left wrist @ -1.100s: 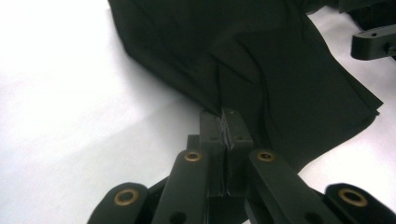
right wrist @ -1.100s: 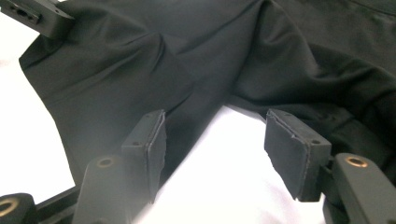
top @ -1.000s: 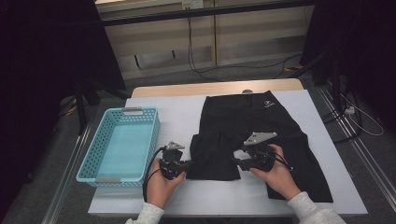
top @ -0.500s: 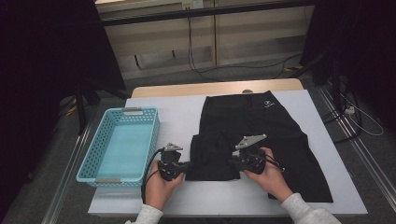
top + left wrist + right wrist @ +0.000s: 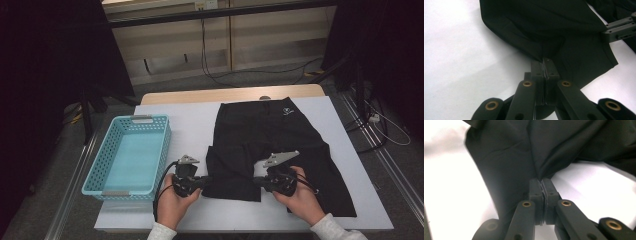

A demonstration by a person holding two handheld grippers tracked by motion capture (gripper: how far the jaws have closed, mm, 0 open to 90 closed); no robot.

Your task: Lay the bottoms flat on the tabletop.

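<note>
White table (image 5: pixel 200 125): one black garment (image 5: pixel 270 135), one basket (image 5: pixel 127 155); both claws clamped on garment.

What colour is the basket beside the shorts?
Light blue basket, clearest in the high view.

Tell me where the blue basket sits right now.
In the high view the basket stands on the table's left side, beside the black shorts and just beyond the left gripper.

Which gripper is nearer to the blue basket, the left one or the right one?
Left. The left gripper is just beside the blue basket, at its near right corner. The right gripper is farther right, across the folded black trousers.
</note>
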